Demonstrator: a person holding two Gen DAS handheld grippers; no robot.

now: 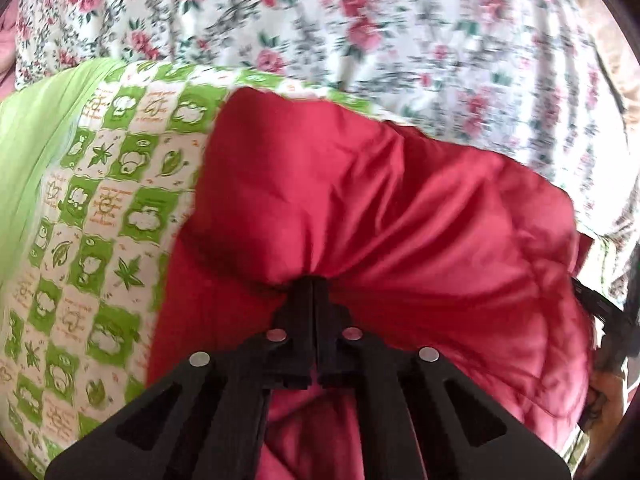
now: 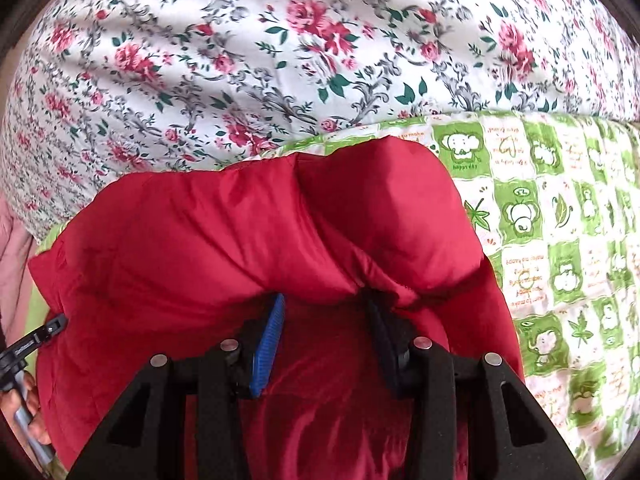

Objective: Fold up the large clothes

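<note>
A padded garment lies bunched on a patterned quilt. The quilt lies over a floral sheet.

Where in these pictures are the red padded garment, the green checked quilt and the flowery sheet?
Red padded garment (image 2: 224,240): right wrist view, on its puffy upper fold.
Green checked quilt (image 1: 100,208): left wrist view, on a printed square.
Flowery sheet (image 2: 248,60): right wrist view, on the rose print.

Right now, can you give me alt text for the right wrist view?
The right gripper holds a thick fold of the red padded garment between its fingers. The garment lies on a green-and-white checked quilt, with a rose-print sheet beyond.
</note>
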